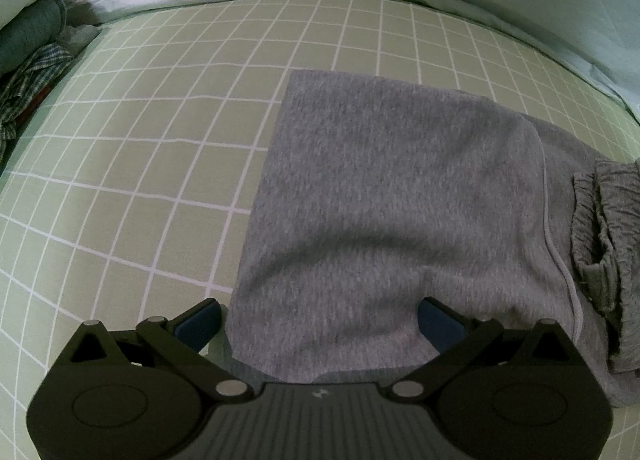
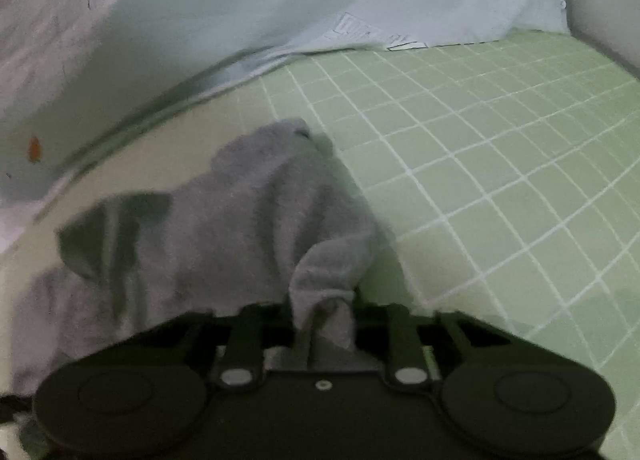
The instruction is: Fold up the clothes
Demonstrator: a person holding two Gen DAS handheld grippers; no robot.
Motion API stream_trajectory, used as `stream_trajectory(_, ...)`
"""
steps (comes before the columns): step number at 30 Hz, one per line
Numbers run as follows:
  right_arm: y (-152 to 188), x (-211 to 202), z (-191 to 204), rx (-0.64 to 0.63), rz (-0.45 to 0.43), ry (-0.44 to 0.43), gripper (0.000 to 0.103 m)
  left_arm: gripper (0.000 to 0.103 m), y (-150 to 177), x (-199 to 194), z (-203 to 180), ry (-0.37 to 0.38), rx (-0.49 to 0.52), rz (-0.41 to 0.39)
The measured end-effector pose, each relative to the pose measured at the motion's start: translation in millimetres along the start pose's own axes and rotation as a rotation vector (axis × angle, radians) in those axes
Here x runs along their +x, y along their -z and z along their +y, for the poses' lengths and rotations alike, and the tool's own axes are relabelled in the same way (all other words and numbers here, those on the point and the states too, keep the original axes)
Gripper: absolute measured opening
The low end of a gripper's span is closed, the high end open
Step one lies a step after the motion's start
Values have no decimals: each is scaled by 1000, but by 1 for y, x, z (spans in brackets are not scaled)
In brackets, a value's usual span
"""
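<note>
Pinching a bunched fold of the grey sweatpants (image 2: 248, 219), right gripper (image 2: 324, 316) is clamped shut, likely to carry it over. Left gripper (image 1: 320, 324) gapes wide, straddling the garment's near edge on green checked sheet (image 1: 140, 139).

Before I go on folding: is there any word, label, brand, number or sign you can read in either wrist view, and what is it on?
No text reads clearly in either view.
Small pale mark on the black left gripper body: a logo, too small to read.
Dark outlined print on the pale blue quilt edge: blurred, unreadable.
Printed figures at the quilt's upper edge, left view: cut off, pictures rather than words.
Grey knit garment, held by the right gripper: no label visible.
</note>
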State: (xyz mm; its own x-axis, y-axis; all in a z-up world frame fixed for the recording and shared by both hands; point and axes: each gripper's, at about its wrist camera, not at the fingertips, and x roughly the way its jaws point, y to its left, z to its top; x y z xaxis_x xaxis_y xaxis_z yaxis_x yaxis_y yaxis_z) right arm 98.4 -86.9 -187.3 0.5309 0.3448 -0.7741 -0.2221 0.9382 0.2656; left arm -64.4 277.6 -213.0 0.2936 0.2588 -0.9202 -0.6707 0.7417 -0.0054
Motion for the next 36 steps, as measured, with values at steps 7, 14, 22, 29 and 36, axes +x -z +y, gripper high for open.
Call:
stream_trajectory(7,-21,-58,79,-224,-182,-100,14,103,-3,-2,2,11,21,24)
stream_trajectory(14,10,-71,213,-467,-147,-403,14,103,3,-27,32,48,-58,-14)
stream_trajectory(22,67,-4,252,-386,208,-487,38,103,20,-49,93,-12,-192,-78)
stream_trajectory(29,28,-52,193,-252,34,-412,83,103,-4,-50,73,123,-142,-129)
stream_trajectory(36,15,-51,143,-175,41,-153,89,88,-53,-30,18,247,2,-162)
